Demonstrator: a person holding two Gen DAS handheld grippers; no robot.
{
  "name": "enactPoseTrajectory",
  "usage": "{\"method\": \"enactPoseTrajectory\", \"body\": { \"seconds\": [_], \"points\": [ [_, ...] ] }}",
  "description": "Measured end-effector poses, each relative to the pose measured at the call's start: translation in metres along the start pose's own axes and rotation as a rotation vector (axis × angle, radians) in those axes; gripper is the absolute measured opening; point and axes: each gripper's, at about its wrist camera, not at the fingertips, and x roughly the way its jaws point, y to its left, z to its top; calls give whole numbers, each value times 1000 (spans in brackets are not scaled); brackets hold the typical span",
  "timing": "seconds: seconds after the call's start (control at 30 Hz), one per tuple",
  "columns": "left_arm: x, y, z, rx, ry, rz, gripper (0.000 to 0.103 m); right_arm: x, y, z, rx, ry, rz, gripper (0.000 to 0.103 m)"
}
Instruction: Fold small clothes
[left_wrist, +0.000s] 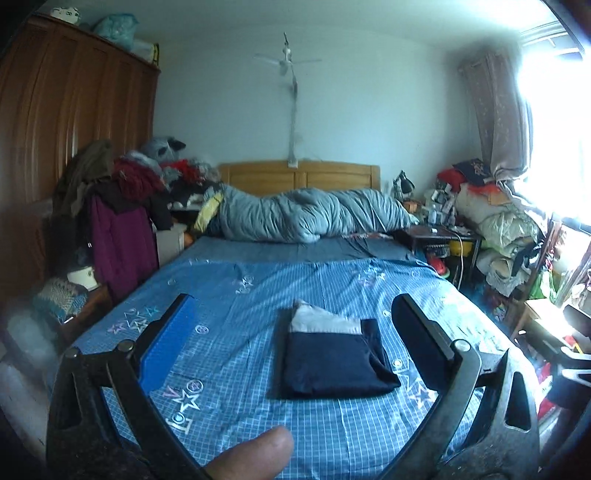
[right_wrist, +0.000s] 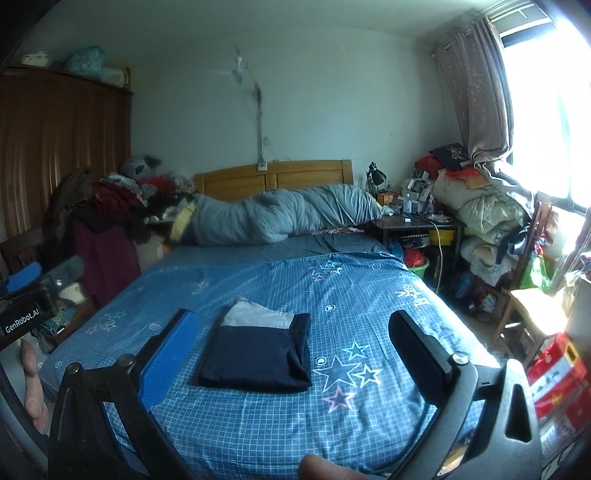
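A folded garment, dark navy with a light grey band at its far end (left_wrist: 332, 360), lies flat on the blue checked bedsheet (left_wrist: 258, 288). My left gripper (left_wrist: 291, 314) is open and empty, held above the sheet, its fingers to either side of the garment in view. The garment also shows in the right wrist view (right_wrist: 258, 350), left of centre. My right gripper (right_wrist: 291, 325) is open and empty above the sheet, with the garment near its left finger. The left gripper's body (right_wrist: 26, 306) shows at the far left of the right wrist view.
A rolled grey quilt (left_wrist: 303, 214) lies across the bed's head by the wooden headboard (left_wrist: 299, 177). Heaped clothes (left_wrist: 122, 199) and a wardrobe (left_wrist: 66, 110) stand left. A cluttered nightstand (right_wrist: 417, 225), stacked bedding (right_wrist: 484, 218), a chair (right_wrist: 528, 306) and a window are right.
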Motion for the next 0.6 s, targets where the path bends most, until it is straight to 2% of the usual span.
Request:
{"method": "enactPoseTrajectory", "body": {
  "seconds": [0.13, 0.27, 0.4, 0.6],
  "points": [
    [7, -6, -12, 19, 58, -35, 103, 22, 8, -14, -52, 80, -68, 103],
    [21, -7, -22, 14, 143, -58, 103, 39, 8, -25, -51, 146, -77, 103],
    [24, -5, -26, 17, 169, -59, 103, 46, 8, -30, -39, 181, -38, 103],
    [23, -4, -26, 22, 180, -61, 103, 53, 9, -34, -37, 215, -36, 103]
  ]
}}
